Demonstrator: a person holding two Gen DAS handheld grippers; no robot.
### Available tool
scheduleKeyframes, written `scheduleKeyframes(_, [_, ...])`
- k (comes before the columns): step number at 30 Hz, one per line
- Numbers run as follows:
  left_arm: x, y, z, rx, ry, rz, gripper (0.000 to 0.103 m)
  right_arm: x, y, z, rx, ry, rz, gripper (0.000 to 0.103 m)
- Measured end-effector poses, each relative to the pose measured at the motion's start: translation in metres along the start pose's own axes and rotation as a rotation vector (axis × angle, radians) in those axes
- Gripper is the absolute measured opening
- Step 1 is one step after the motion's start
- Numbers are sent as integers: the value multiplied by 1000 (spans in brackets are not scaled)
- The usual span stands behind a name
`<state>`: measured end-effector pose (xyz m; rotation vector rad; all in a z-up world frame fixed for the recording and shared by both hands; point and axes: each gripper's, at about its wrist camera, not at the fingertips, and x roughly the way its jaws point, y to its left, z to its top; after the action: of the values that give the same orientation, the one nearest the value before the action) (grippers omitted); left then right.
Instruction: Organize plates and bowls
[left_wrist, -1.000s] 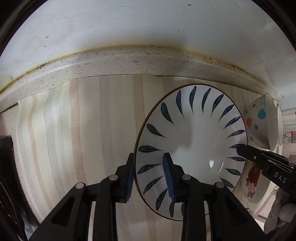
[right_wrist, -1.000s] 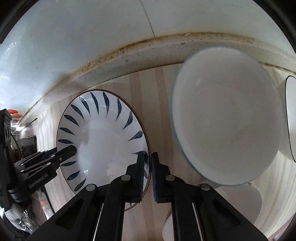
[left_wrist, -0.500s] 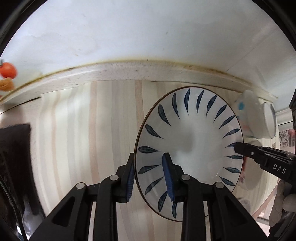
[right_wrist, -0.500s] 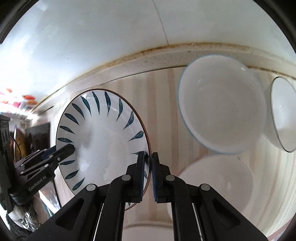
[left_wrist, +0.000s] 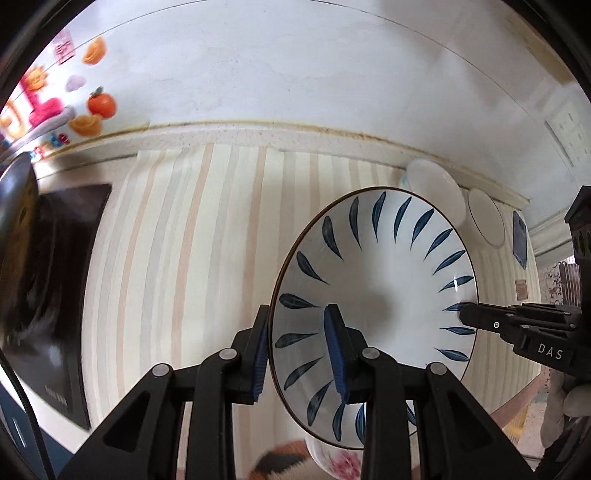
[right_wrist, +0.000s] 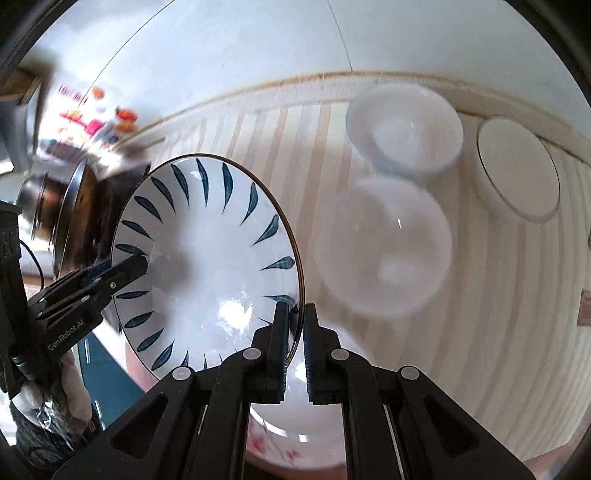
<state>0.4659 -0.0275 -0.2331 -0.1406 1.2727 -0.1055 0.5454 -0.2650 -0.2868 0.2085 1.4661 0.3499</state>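
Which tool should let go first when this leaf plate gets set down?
Probably the right tool. It pinches the leaf plate by the thin rim only, while the left tool straddles the rim deeper, one finger well inside the plate, so the left looks the steadier single hold.

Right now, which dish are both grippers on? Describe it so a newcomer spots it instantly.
Start at the striped counter mat below the white wall. Held above it, between the left gripper and the right gripper, each clamping an opposite rim, is the leaf plate. Unlike the plain white bowls behind, it has dark blue leaf strokes ringing its rim.
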Motion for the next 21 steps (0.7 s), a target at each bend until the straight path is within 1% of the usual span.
scheduleKeyframes(1, [7,-6,-8,-7,6,5,26,-1,-2,-8,-6,8,4,8])
scheduleKeyframes(5, [13,-20,-47,-57,29,6,26,1,-15,-44,-33,43,17,8])
scheduleKeyframes(9, [27,-30,-74,-90,60,17,26,10,-29,-75,-55,83,23,8])
scheduleKeyframes(14, [48,-43,-95,-93,93,26,26,26,-45,-101,-45,111,16,8])
scheduleKeyframes(18, [60,-51,-103,-77,111,37,26,32,-55,-115,-33,117,7,8])
scheduleKeyframes(21, [66,-54,-105,-64,123,34,26,37,-61,-119,-13,118,4,8])
